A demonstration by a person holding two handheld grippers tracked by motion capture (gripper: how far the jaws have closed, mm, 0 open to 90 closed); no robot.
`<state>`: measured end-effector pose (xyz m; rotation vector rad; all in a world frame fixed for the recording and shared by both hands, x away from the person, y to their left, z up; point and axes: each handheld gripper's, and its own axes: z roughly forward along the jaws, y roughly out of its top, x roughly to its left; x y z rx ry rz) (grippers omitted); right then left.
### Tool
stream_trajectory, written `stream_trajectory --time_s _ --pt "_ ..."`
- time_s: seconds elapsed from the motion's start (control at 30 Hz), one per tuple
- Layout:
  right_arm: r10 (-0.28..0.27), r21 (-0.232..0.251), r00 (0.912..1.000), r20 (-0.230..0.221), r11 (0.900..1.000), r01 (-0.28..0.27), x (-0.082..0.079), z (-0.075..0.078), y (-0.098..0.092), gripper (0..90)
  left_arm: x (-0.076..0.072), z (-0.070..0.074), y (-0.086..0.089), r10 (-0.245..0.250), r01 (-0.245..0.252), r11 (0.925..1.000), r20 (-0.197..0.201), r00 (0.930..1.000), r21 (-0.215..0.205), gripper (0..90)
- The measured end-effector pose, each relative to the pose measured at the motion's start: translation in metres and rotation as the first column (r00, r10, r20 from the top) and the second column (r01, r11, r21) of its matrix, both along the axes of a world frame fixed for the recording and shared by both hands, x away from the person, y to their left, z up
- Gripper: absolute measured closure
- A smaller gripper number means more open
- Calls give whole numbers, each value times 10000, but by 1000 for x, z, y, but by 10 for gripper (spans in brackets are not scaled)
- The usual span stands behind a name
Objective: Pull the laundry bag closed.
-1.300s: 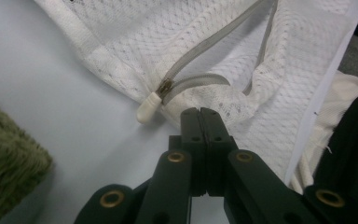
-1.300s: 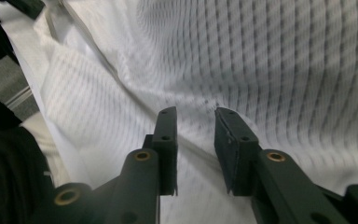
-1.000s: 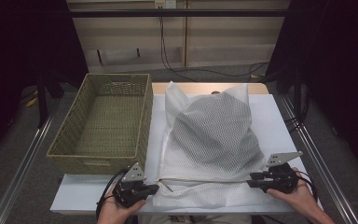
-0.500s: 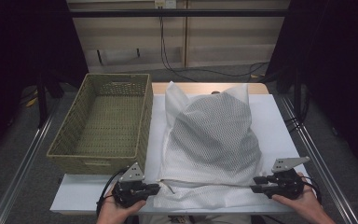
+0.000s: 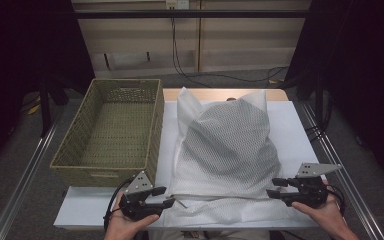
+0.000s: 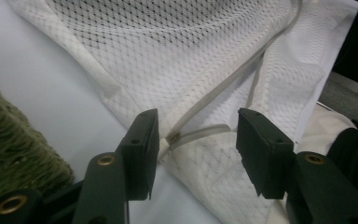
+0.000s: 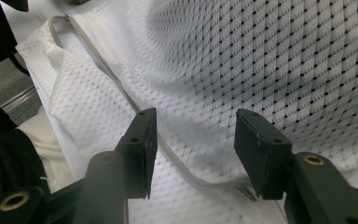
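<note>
A white mesh bag (image 5: pixel 227 150), bulging with a white filling, lies on the white table (image 5: pixel 295 130). A pale zipper strip (image 5: pixel 220 196) runs along its near edge. At the near left corner my left gripper (image 5: pixel 164 196) is open. Its jaws have just been opening, and the zipper's end (image 6: pixel 173 136) lies loose between them in the left gripper view (image 6: pixel 196 135). My right gripper (image 5: pixel 273 188) is open at the near right corner. Its jaws have just been opening too, over the mesh and the strip (image 7: pixel 121 88) without pressing them, as the right gripper view (image 7: pixel 196 135) shows.
An empty olive wicker basket (image 5: pixel 152 145) stands left of the bag, its corner close to my left gripper (image 6: pixel 14 144). Metal rails run along both sides of the table. Cables lie on the floor beyond the far edge.
The left jaws, shut at the bag's near left corner before, now stand apart. The right jaws have spread wider. Neither hand has shifted much, and the bag lies as before.
</note>
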<state>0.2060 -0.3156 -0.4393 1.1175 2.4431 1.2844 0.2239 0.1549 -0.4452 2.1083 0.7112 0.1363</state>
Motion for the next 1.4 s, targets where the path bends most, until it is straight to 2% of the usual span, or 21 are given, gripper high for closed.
stream_trajectory --time_s 0.2,0.23,0.3,0.33,0.37,0.4,0.57,0.63,0.67,0.7,0.73,0.77,0.87,0.9,0.93,0.97,1.0,1.03,1.07,1.17,1.4 --pt "46 16 10000 4 10000 -46 2 0 1 496 7 -6 -5 165 -181 9981 267 9995 592 462" --pt "28 -2 10000 -3 10000 -28 2 0 2 496 8 -6 -5 285 -317 9966 431 9987 760 488" --pt "25 30 10000 6 10000 -25 3 0 2 496 12 -9 -5 236 -262 9960 304 9993 858 523" --pt "22 49 10000 24 10000 -22 3 0 2 496 13 -10 -6 244 -287 9931 398 9989 1136 533" --pt "33 72 10000 7 10000 -34 3 1 1 496 14 -11 -7 251 -295 9912 357 9990 1292 532" --pt "14 80 10000 -7 10000 -14 3 1 1 496 16 -13 -7 218 -237 9922 165 9996 1226 532" --pt "-76 43 10000 -18 10000 76 4 0 -1 496 19 -18 -10 156 -153 9881 -6 9999 1530 508" --pt "-50 50 10000 -3 10000 50 3 0 -1 496 19 -20 -12 17 30 9842 -261 9997 1769 503" --pt "-2 65 10000 18 10000 2 3 0 -2 496 18 -20 -14 -37 76 9809 -206 9998 1943 502" --pt "11 77 10000 -3 10000 -11 2 0 -2 496 18 -22 -15 -132 174 9833 -247 9996 1812 499" --pt "10 73 10000 8 10000 -10 3 0 -2 496 18 -23 -16 -205 280 9800 -402 9990 1972 499" --pt "-32 67 10000 -1 10000 32 3 0 -2 496 17 -23 -17 -237 301 9752 -315 9992 2193 500" --pt "-15 35 10000 -1 10000 15 2 -1 -3 495 16 -23 -19 -309 363 9739 -275 9991 2238 510" --pt "-7 28 10000 -22 10000 7 2 -1 -2 492 15 -22 -19 -377 450 9770 -388 9985 2085 557" --pt "12 -13 10000 -75 10000 -12 1 -1 -2 490 13 -19 -19 -515 546 9767 -207 9985 2078 639" --pt "55 -35 9999 -87 10000 -55 1 -1 -2 490 11 -18 -19 -583 606 9756 -173 9981 2111 656" --pt "68 -44 9999 -90 10000 -69 1 -1 -3 488 11 -18 -19 -700 733 9793 -241 9973 1885 685" --pt "48 -51 10000 -66 10000 -48 1 -2 -3 486 10 -17 -19 -743 760 9772 -158 9971 1985 715" --pt "-14 -58 10000 -63 10000 14 1 -1 -4 486 8 -15 -19 -786 775 9796 -13 9969 1852 734" --pt "-205 -49 9998 51 9998 205 0 0 -6 487 6 -13 -18 -814 799 9855 39 9967 1496 771" --pt "-188 -168 9998 52 9997 189 0 -1 -5 486 7 -11 -15 -778 787 9874 -121 9969 1373 809"
